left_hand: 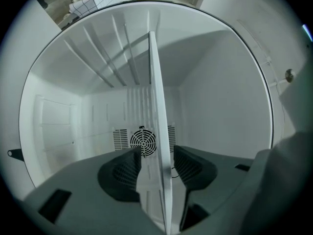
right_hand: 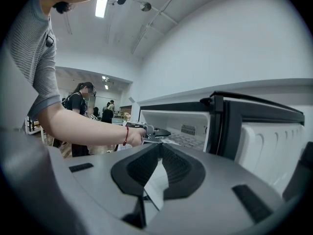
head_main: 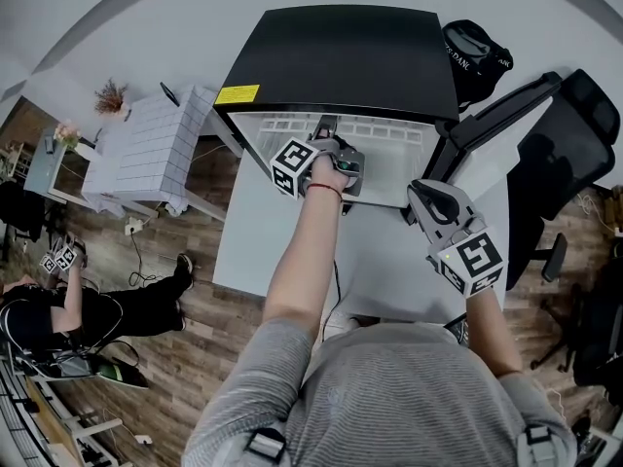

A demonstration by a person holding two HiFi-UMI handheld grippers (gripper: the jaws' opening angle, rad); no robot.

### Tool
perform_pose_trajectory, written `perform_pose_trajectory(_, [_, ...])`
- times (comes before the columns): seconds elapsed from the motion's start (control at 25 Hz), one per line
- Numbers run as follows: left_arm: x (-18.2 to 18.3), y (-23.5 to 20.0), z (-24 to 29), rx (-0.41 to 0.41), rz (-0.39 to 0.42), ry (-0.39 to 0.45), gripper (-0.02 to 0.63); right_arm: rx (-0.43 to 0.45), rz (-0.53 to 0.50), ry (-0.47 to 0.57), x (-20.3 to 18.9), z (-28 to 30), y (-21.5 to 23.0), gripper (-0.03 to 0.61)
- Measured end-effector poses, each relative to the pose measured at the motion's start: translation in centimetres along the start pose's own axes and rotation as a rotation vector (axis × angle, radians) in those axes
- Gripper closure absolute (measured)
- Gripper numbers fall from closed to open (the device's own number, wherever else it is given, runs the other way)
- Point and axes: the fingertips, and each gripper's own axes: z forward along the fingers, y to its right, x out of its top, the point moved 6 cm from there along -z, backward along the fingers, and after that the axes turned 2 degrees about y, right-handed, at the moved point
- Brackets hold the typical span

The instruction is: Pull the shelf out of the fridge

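A small black fridge (head_main: 341, 56) stands on a white table, its door (head_main: 496, 115) swung open to the right. The white shelf (head_main: 389, 159) lies inside the open compartment. My left gripper (head_main: 346, 168) reaches in at the shelf's front edge. In the left gripper view the shelf (left_hand: 157, 106) runs edge-on between the jaws, and the left gripper (left_hand: 157, 155) is shut on it. My right gripper (head_main: 428, 197) hovers over the table in front of the door, jaws together and holding nothing. The right gripper view shows the right gripper (right_hand: 159, 148) pointing at the fridge (right_hand: 186, 126).
The white table (head_main: 380, 261) extends in front of the fridge. A black office chair (head_main: 574, 144) stands at the right and a black bag (head_main: 475, 58) behind the fridge. A cloth-covered table (head_main: 156, 149) and another person (head_main: 58, 300) are at the left. A round fan grille (left_hand: 143, 141) sits on the fridge's back wall.
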Motion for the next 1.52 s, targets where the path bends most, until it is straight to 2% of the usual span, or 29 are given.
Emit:
perform_pose_trajectory(0.68, [-0.1, -0.4, 2.2, 0.013, -0.015, 0.009, 0.407, -0.025, 0.001, -0.013, -0.2, -0.4, 0.8, 0.563])
perform_pose_trajectory(0.96, [0.0, -0.5, 2.7, 0.013, 0.000, 0.033, 0.461, -0.057, -0.007, -0.023, -0.3, -0.8, 1.4, 0.563])
perform_pose_trajectory(1.2, [0.0, 0.1, 3.0, -0.043, -0.029, 0.036, 0.575, -0.126, 0.013, -0.026, -0.1, -2.1, 2.1, 0.563])
perform_pose_trajectory(1.52, [0.0, 0.0, 3.0, -0.056, -0.044, 0.041, 0.578, -0.279, 0.072, -0.046, -0.9, -3.1, 4.3, 0.563])
